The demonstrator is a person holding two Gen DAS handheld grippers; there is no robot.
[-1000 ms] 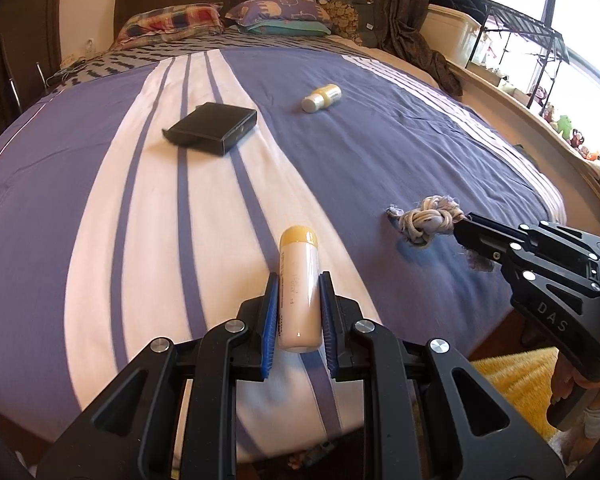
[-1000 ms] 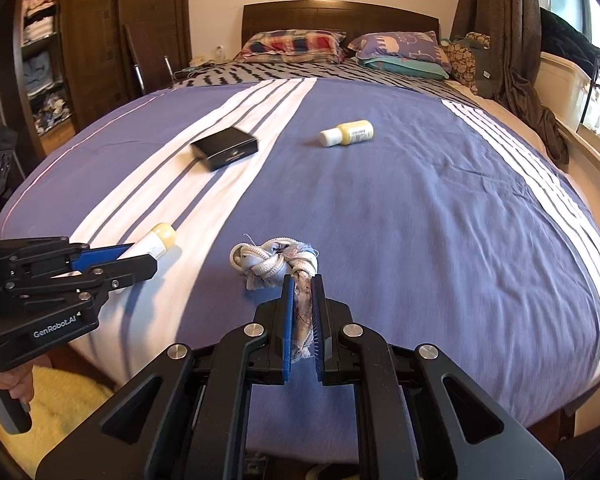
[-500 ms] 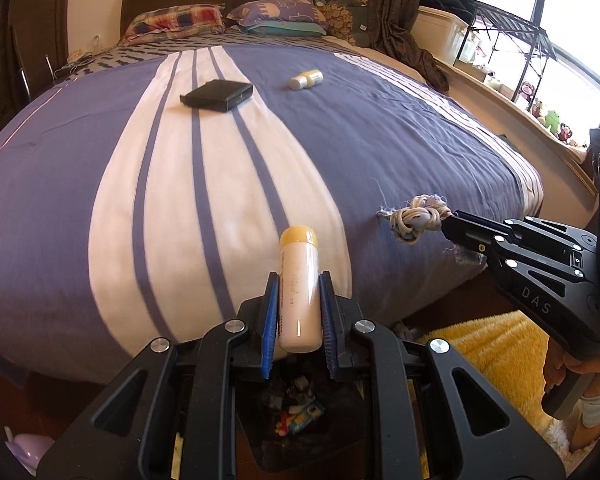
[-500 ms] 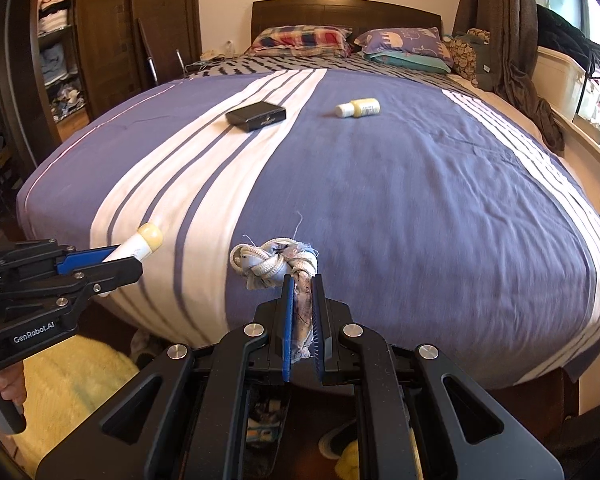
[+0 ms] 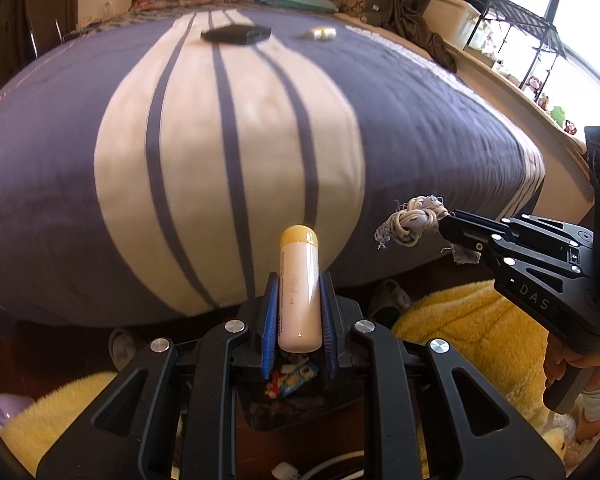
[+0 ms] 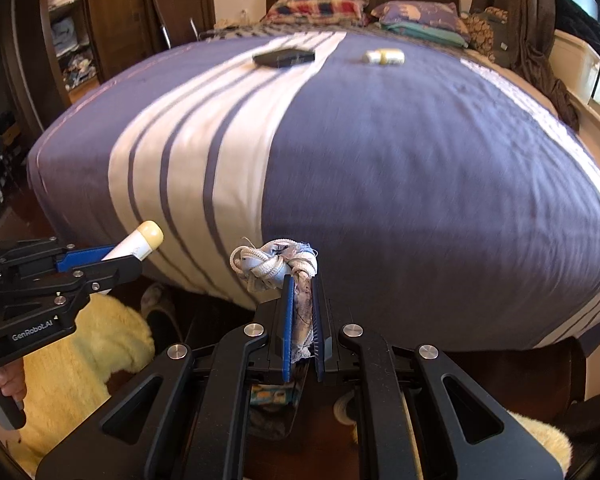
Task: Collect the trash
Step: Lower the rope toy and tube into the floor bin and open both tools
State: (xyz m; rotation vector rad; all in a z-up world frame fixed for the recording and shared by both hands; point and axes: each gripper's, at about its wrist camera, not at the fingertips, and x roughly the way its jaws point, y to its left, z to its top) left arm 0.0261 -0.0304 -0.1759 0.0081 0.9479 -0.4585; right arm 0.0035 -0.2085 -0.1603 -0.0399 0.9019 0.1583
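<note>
My left gripper (image 5: 299, 280) is shut on a white tube with a yellow cap (image 5: 299, 280) and holds it off the foot of the bed; the tube also shows in the right wrist view (image 6: 140, 242). My right gripper (image 6: 301, 284) is shut on a knotted, frayed rope scrap (image 6: 274, 266), which also shows in the left wrist view (image 5: 410, 224). A dark bin with wrappers inside (image 5: 296, 396) sits on the floor below both grippers. A black box (image 5: 236, 34) and a small yellow bottle (image 5: 321, 33) lie far up the bed.
The purple and white striped bedspread (image 5: 228, 152) fills the view ahead. A yellow fluffy rug (image 5: 472, 332) covers the floor on both sides of the bin. Slippers (image 5: 388, 296) lie by the bed's foot. Pillows, a curtain and a window rack stand beyond.
Both grippers have pulled back from the bed and dropped lower, still holding the tube and the rope. The bin and the rug have come into view beneath them.
</note>
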